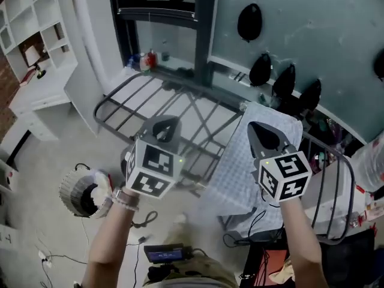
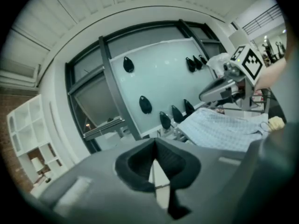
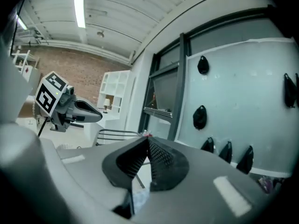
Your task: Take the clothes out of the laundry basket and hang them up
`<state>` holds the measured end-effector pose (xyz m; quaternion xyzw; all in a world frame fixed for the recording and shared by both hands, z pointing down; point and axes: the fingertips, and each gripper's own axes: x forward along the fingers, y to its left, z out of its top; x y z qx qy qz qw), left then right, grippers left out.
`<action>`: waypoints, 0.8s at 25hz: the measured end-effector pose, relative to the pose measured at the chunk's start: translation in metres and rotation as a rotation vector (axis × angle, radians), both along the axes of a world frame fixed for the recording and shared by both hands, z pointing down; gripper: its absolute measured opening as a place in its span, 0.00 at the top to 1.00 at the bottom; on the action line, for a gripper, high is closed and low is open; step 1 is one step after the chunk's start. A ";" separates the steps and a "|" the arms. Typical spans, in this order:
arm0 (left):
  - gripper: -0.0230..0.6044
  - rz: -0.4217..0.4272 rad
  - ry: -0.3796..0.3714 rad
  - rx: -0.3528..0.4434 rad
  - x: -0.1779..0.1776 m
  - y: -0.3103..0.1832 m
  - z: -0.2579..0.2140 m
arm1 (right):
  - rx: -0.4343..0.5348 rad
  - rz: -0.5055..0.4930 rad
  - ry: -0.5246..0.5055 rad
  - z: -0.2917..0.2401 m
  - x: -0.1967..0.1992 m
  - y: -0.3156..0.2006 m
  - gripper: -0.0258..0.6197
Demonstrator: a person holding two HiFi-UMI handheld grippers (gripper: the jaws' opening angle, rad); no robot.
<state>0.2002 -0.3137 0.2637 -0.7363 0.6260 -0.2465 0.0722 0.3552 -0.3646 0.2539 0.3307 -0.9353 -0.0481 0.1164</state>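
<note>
Jaws pressed together on both claws, nothing between them. The left gripper (image 1: 167, 125) and right gripper (image 1: 264, 138) are held up side by side over the drying rack (image 1: 129, 104). A pale checked cloth (image 1: 252, 161) lies draped over the rack's right part, just below the right gripper. The laundry basket (image 1: 67, 188) stands on the floor, near left.

A pale checked garment (image 1: 237, 179) lies draped over the grey drying rack (image 1: 109, 95).
</note>
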 end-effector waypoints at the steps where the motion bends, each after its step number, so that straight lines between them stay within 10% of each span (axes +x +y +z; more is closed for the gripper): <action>1: 0.97 -0.030 -0.003 0.006 -0.010 0.017 -0.003 | 0.010 -0.033 -0.009 -0.006 -0.013 0.013 0.96; 20: 0.97 -0.616 0.006 0.029 -0.203 0.312 0.027 | 0.078 -0.641 -0.032 0.020 -0.257 0.226 0.96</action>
